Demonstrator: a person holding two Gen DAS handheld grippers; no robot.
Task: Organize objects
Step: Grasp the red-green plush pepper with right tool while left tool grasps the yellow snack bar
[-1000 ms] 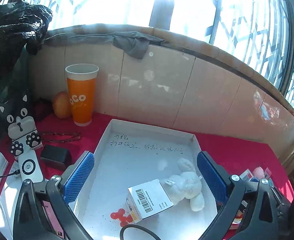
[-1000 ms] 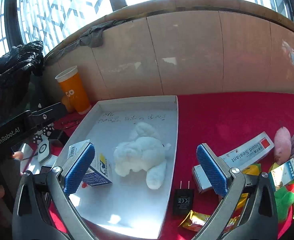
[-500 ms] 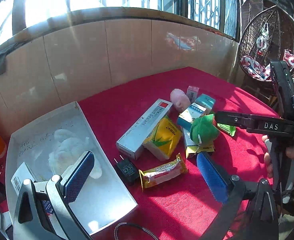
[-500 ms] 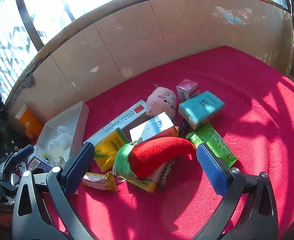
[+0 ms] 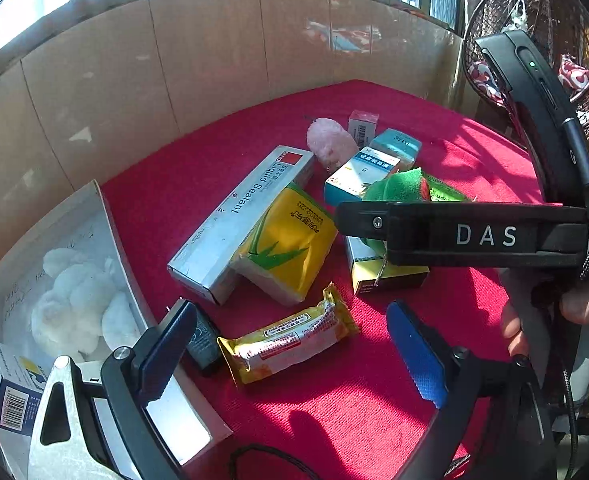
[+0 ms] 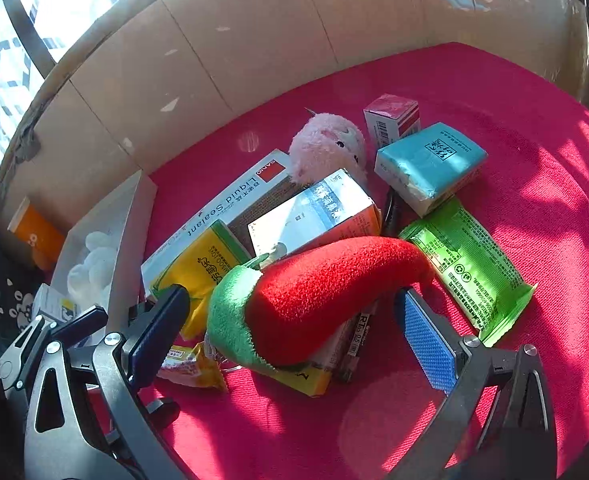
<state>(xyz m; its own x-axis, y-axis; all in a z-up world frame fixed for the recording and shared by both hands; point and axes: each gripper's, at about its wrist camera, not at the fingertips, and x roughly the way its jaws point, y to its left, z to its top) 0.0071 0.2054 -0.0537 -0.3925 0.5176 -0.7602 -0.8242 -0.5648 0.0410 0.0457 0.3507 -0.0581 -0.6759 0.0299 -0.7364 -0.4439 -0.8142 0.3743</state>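
A pile of objects lies on the red cloth. My left gripper point(image 5: 290, 350) is open, with a yellow snack bar point(image 5: 290, 340) between and just beyond its fingers. A black charger point(image 5: 204, 340) lies beside the white tray point(image 5: 110, 216), which holds a white plush rabbit point(image 5: 78, 300) and a small box point(image 5: 6, 384). My right gripper point(image 6: 290, 320) is open around a red plush chili with a green top point(image 6: 322, 292), not touching it. The chili rests on boxes and a pen. The right gripper's body crosses the left wrist view point(image 5: 474, 236).
A long Liquid Sealant box point(image 6: 222, 204), a yellow tissue pack point(image 5: 290, 244), a pink plush point(image 6: 326, 152), a teal tissue pack point(image 6: 430, 164), a green wrapper point(image 6: 474, 268) and a small red-white box point(image 6: 392, 120) crowd the cloth. A tiled wall runs behind. An orange cup point(image 6: 34, 236) stands far left.
Both grippers have swung from the white tray to the pile on the right. The right gripper has come down close around the red chili. Both stay open.
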